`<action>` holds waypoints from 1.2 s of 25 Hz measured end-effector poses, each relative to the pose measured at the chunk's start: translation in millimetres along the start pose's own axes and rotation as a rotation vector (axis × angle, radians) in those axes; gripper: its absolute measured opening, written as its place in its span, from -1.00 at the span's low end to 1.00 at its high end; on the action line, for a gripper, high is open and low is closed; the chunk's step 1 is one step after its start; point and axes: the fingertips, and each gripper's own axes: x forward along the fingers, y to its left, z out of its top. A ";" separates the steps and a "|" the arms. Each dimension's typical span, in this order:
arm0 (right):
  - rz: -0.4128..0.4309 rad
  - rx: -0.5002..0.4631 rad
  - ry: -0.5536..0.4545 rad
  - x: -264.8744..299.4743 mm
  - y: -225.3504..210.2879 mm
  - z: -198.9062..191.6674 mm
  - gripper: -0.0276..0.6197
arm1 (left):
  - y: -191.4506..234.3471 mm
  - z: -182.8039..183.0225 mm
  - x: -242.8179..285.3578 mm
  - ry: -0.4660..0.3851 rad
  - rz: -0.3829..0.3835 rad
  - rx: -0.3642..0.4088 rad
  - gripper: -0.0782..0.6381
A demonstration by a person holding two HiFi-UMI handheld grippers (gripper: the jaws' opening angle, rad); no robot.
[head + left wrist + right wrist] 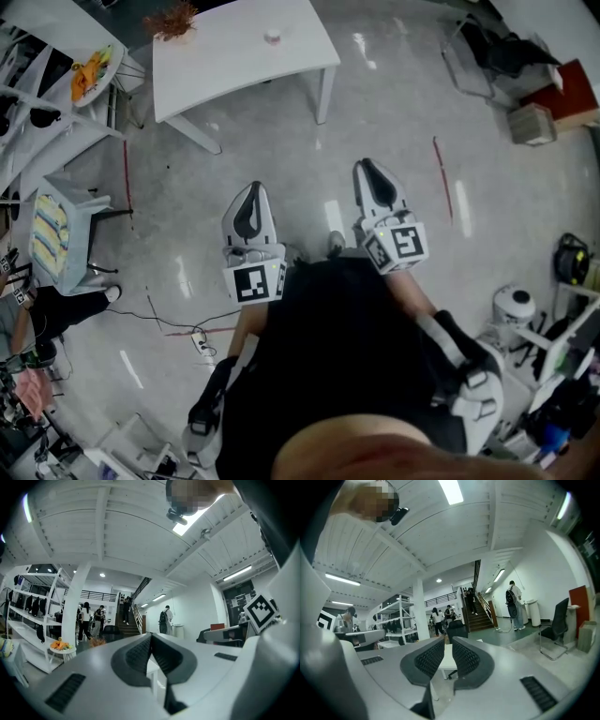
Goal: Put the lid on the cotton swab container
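A small round white container (273, 36) stands on the white table (234, 52) far ahead of me; it is too small to tell whether it has a lid. I hold both grippers up in front of my body, well short of the table. My left gripper (251, 190) (150, 641) is shut with nothing between its pads. The right gripper (367, 169) (449, 651) is also shut and empty, with only a thin slit through which the white table (449, 662) shows.
A dried brown plant (172, 17) lies at the table's far left corner. At the left are a chair with a striped cushion (54, 234) and a round side table with orange items (89, 70). A power strip (202, 343) lies on the floor; a cardboard box (532, 123) is at right.
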 end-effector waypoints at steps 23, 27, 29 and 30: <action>-0.070 0.072 0.069 24.2 69.0 -44.7 -0.44 | 69.3 -37.7 -46.7 0.023 -0.081 -0.017 -0.76; -0.070 0.084 0.072 41.0 61.2 -48.6 -0.44 | 72.7 -48.6 -29.7 0.049 -0.088 -0.016 -0.76; -0.064 0.088 0.072 55.2 57.0 -49.5 -0.44 | 76.7 -49.4 -16.6 0.046 -0.086 -0.017 -0.76; -0.059 0.088 0.073 63.0 53.6 -49.9 -0.44 | 78.4 -49.6 -9.1 0.044 -0.084 -0.016 -0.76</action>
